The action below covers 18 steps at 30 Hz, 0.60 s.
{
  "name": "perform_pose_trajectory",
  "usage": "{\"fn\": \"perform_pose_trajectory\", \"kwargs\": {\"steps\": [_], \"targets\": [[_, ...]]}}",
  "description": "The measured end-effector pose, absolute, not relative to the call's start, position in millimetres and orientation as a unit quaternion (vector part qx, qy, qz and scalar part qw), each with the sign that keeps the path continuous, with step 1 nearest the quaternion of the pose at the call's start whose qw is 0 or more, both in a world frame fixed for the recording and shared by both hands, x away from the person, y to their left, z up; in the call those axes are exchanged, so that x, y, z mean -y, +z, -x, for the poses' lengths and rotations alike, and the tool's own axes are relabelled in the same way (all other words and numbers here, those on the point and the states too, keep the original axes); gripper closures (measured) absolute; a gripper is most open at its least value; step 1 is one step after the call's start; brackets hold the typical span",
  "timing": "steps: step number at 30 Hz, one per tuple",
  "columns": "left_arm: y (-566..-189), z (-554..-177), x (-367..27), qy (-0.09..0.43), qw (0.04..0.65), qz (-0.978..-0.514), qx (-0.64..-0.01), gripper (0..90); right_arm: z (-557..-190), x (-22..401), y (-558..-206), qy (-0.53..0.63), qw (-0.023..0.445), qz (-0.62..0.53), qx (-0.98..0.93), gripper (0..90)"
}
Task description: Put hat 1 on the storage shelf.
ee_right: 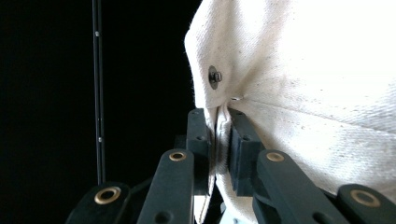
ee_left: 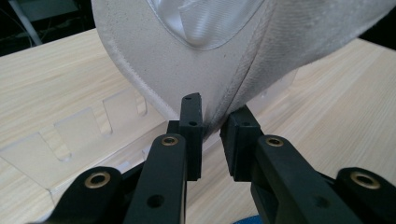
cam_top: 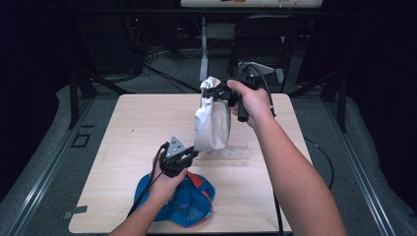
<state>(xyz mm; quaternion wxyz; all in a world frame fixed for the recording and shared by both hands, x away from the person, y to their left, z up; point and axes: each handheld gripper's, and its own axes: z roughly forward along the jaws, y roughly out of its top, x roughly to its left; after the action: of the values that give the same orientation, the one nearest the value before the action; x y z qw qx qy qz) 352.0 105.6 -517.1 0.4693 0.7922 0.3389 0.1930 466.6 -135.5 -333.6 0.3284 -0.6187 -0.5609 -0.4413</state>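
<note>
A white cloth cap (cam_top: 212, 123) hangs above the middle of the wooden table (cam_top: 133, 123). My right gripper (cam_top: 206, 92) holds it from the top, jaws shut on a fold of the cloth just under a small metal rivet (ee_right: 214, 76), with the gripper (ee_right: 222, 128) seen close up in the right gripper view. My left gripper (cam_top: 194, 155) reaches up to the cap's lower edge. In the left gripper view its jaws (ee_left: 212, 128) are closed around the cap (ee_left: 187, 60) at a seam of the rim, cloth pinched between the pads. The cap (ee_right: 303, 84) looks pale and slightly soiled.
A blue cap with red trim (cam_top: 189, 201) lies on the table near the front edge, under my left hand. A clear plastic slotted rack (cam_top: 231, 153) lies flat below the white cap, also the rack (ee_left: 70, 140). A dark chair (cam_top: 260, 34) and cables stand beyond the table.
</note>
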Motion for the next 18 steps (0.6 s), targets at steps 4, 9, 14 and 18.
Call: {"fn": "perform_pose_trajectory", "kwargs": {"steps": [4, 9, 14, 18], "targets": [[-519, -351, -109, 0.19, 0.474, -0.788, -0.344, 79.8, -467, 133, -336, -0.44, 0.33, 0.618, 0.561, 81.5], [-522, -348, -109, 0.199, 0.478, -0.782, -0.347, 80.4, -467, 129, -338, -0.439, 0.333, 0.615, 0.563, 81.5], [-524, -347, -110, 0.197, 0.478, -0.781, -0.35, 80.6, -467, 125, -339, -0.437, 0.331, 0.614, 0.569, 81.5], [-525, -347, -110, 0.208, 0.471, -0.789, -0.335, 82.2, -466, 123, -339, -0.429, 0.323, 0.615, 0.578, 81.1]]}}
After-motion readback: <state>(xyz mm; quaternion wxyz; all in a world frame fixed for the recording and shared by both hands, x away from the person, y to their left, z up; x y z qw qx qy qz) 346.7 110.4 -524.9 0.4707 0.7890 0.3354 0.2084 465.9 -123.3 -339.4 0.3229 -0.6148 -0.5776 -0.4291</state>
